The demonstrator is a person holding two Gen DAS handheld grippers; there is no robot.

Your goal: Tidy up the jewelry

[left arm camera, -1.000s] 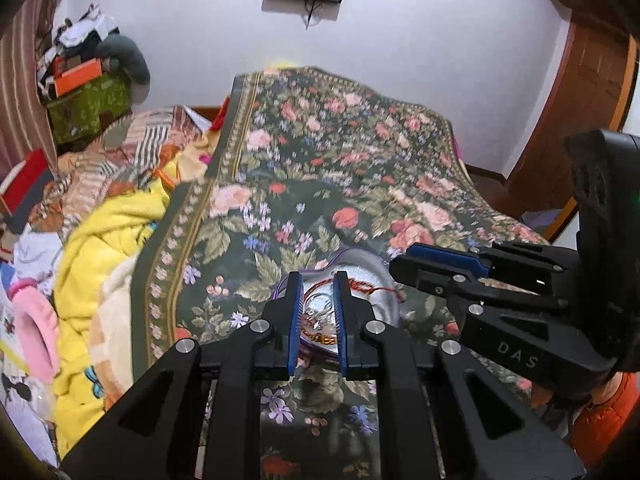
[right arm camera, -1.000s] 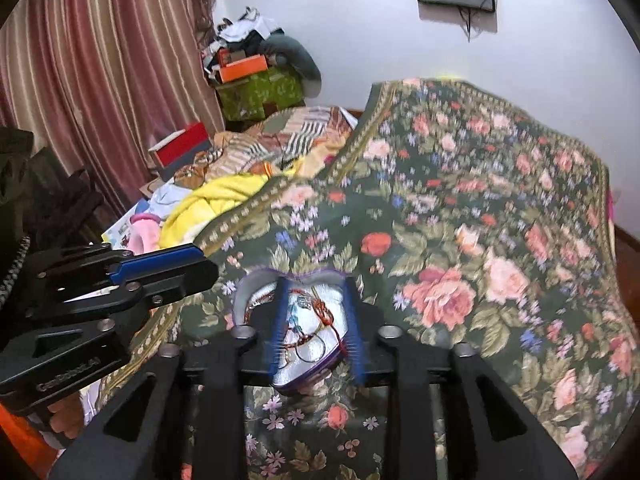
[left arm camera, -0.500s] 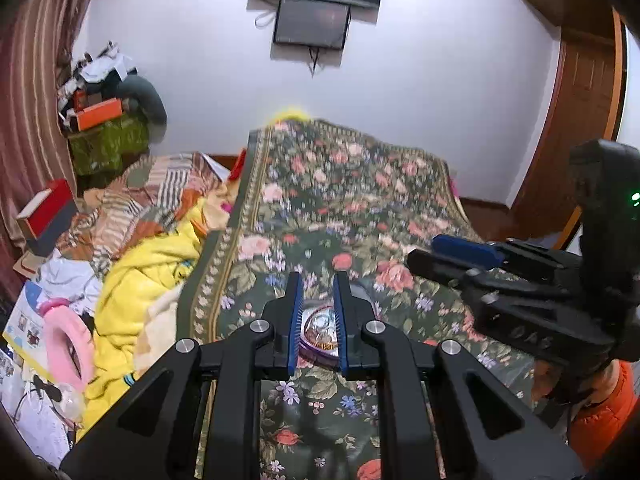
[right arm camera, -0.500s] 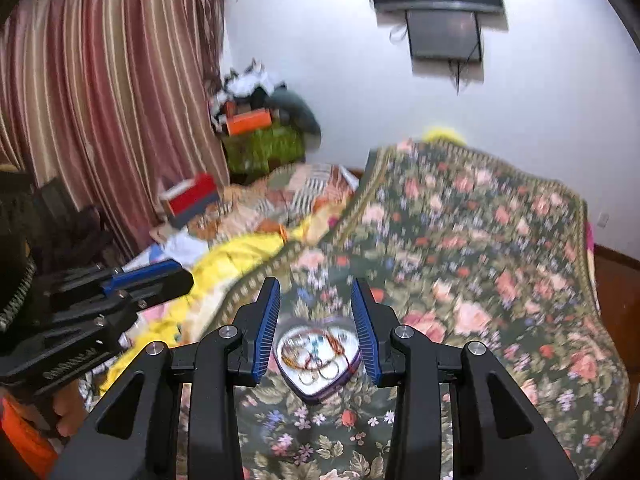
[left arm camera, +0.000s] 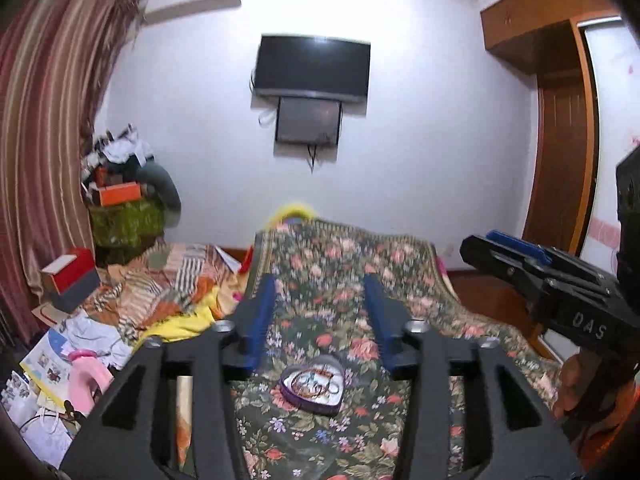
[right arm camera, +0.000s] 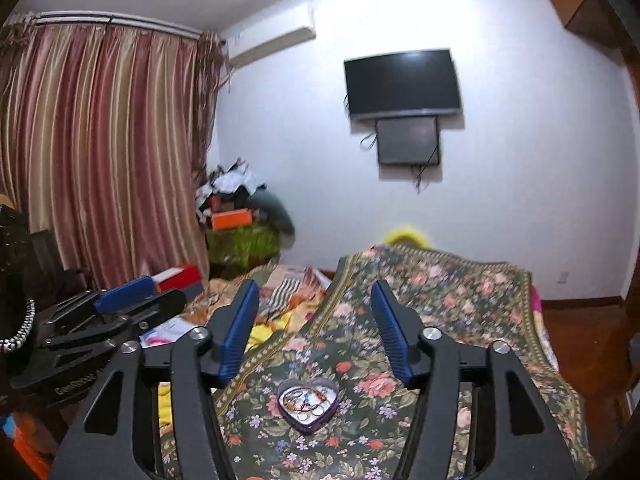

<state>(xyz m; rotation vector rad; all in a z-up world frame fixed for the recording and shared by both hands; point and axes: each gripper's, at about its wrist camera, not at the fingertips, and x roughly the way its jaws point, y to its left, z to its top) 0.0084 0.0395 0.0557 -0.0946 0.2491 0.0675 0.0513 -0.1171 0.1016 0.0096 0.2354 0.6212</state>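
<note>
A purple heart-shaped tin (left arm camera: pixel 313 387) full of tangled bracelets and rings lies on the floral bedspread (left arm camera: pixel 344 272). It also shows in the right wrist view (right arm camera: pixel 308 403). My left gripper (left arm camera: pixel 320 284) is open and empty, held well above and behind the tin. My right gripper (right arm camera: pixel 315 292) is open and empty too, raised above the tin. The right gripper shows at the right edge of the left wrist view (left arm camera: pixel 516 256); the left gripper shows at the left edge of the right wrist view (right arm camera: pixel 136 300).
Piled blankets and clothes (left arm camera: pixel 168 300) lie left of the bedspread. A red and grey box (left arm camera: pixel 70 276) and a cluttered green box (left arm camera: pixel 124 220) stand by the curtain (right arm camera: pixel 100 152). A TV (left arm camera: pixel 312 68) hangs on the far wall. A wooden wardrobe (left arm camera: pixel 560 140) stands right.
Both grippers have lifted up and back from the tin, which now looks small and far below. Both have opened wider; the left one was nearly shut a second ago.
</note>
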